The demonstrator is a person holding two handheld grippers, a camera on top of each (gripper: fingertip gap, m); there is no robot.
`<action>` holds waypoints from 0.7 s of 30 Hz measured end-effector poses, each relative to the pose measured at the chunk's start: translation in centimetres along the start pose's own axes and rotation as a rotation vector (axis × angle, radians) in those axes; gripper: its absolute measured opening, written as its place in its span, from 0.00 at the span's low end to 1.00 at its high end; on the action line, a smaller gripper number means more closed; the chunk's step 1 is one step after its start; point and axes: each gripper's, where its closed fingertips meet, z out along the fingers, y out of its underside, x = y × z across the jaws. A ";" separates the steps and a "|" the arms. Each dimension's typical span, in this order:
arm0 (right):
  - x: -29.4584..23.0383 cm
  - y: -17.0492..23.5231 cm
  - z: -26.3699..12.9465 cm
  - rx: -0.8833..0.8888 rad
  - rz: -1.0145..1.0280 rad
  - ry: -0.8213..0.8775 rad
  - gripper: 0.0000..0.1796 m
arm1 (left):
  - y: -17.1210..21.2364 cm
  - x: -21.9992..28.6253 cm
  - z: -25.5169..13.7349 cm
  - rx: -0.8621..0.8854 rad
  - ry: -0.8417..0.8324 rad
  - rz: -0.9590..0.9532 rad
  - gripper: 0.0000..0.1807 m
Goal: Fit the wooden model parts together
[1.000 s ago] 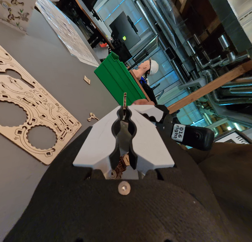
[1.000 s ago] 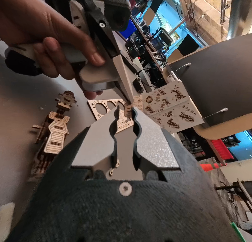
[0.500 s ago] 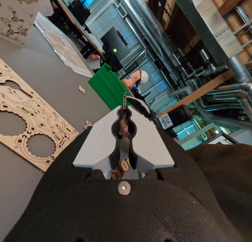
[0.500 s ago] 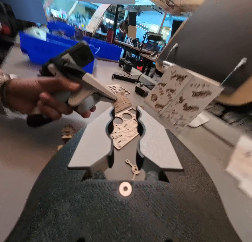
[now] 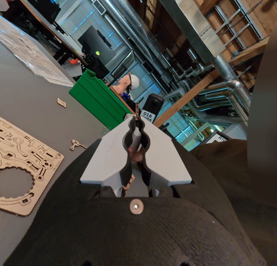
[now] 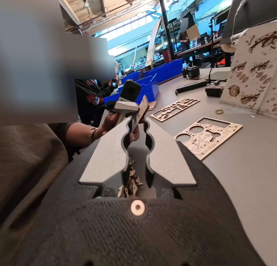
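My left gripper [image 5: 136,119] is shut on a thin flat wooden part [image 5: 136,109], seen edge-on and sticking up past the tips. In the right wrist view the left gripper [image 6: 138,109] holds that part [image 6: 143,108] in the air, just beyond my right fingertips. My right gripper [image 6: 137,121] is open with nothing between its fingers. A partly built wooden model [image 6: 130,184] lies on the table below it and also shows through the left jaws [image 5: 127,184]. The right gripper's camera [image 5: 154,103] shows just behind the held part.
Punched wooden sheets lie on the grey table [image 6: 209,137] [image 6: 175,109] [image 5: 22,161]. Loose small parts [image 5: 76,144] [image 5: 61,102] lie near a green bin [image 5: 97,100]. Blue bins [image 6: 149,85], a printed booklet [image 6: 254,79] and a small ring [image 6: 219,111] stand farther back. The tips of both grippers are at nearly the same place.
The right gripper let go of the part's edge, swung away, and now faces the part again from the side. The left gripper kept its hold and tilted slightly.
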 end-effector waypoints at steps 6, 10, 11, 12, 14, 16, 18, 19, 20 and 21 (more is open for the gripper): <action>-0.5 -0.4 -0.1 0.026 0.048 -0.042 0.02 | 0.1 0.7 0.1 -0.009 0.048 -0.006 0.00; -0.9 -0.6 -0.1 0.041 0.084 -0.078 0.02 | 0.1 1.0 0.1 -0.012 0.074 -0.021 0.00; -1.0 -0.6 -0.1 0.043 0.091 -0.085 0.02 | 0.1 1.1 0.1 -0.014 0.077 -0.022 0.00; -1.1 -0.6 -0.1 0.045 0.096 -0.092 0.03 | 0.2 1.1 0.1 -0.016 0.080 -0.022 0.00; -1.3 -0.6 0.0 0.042 0.097 -0.099 0.03 | 0.4 1.2 0.2 -0.026 0.085 -0.019 0.00; -1.4 -0.6 0.1 0.040 0.090 -0.097 0.02 | 0.4 1.4 0.2 -0.024 0.095 -0.021 0.00; -1.4 -0.7 0.1 0.037 0.087 -0.098 0.02 | 0.3 1.5 0.2 -0.024 0.098 -0.017 0.00; -1.5 -0.7 0.1 0.036 0.085 -0.099 0.02 | 0.3 1.5 0.2 -0.026 0.099 -0.018 0.00; -1.5 -0.7 0.1 0.036 0.082 -0.099 0.02 | 0.4 1.4 0.2 -0.028 0.099 -0.025 0.00; -1.4 -0.6 0.1 0.034 0.074 -0.094 0.02 | 0.4 1.3 0.2 -0.030 0.092 -0.040 0.00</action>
